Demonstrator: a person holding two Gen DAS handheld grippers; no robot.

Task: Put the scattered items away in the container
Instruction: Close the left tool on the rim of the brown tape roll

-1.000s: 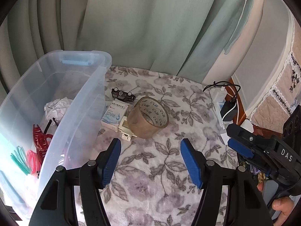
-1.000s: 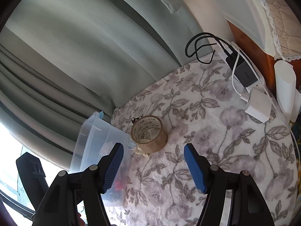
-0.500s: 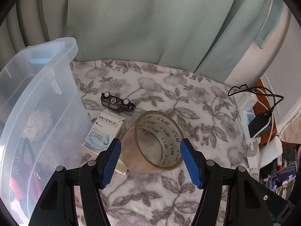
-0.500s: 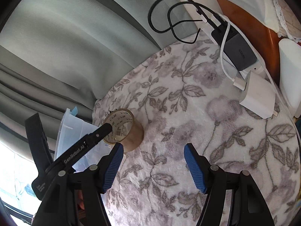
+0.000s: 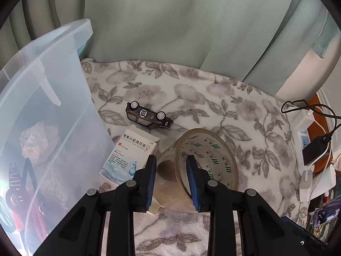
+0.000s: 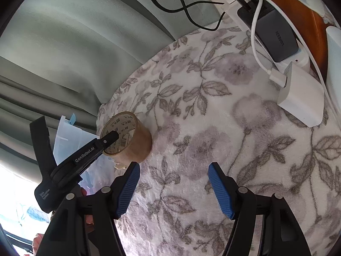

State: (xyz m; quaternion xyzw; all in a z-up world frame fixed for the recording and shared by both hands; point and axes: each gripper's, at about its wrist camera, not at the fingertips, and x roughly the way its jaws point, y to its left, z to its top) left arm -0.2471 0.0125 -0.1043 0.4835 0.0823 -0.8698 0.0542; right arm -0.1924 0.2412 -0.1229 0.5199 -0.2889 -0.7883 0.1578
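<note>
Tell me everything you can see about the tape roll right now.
The tape roll is a wide ring of clear brownish packing tape with dark printed marks inside its core. It lies tilted on the floral blanket, beside the medicine box. The left gripper pinches its wall, one finger inside the core, one outside. The right gripper stays apart, open.

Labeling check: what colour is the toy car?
Black, white wheels; toy car lies overturned, clearest in left wrist view.

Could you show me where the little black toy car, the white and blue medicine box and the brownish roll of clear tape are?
Little black toy car (image 5: 148,117): left wrist view, on its upturned underside.
White and blue medicine box (image 5: 130,155): left wrist view, on its printed top face.
Brownish roll of clear tape (image 5: 221,160): left wrist view, on its printed inner wall.
</note>
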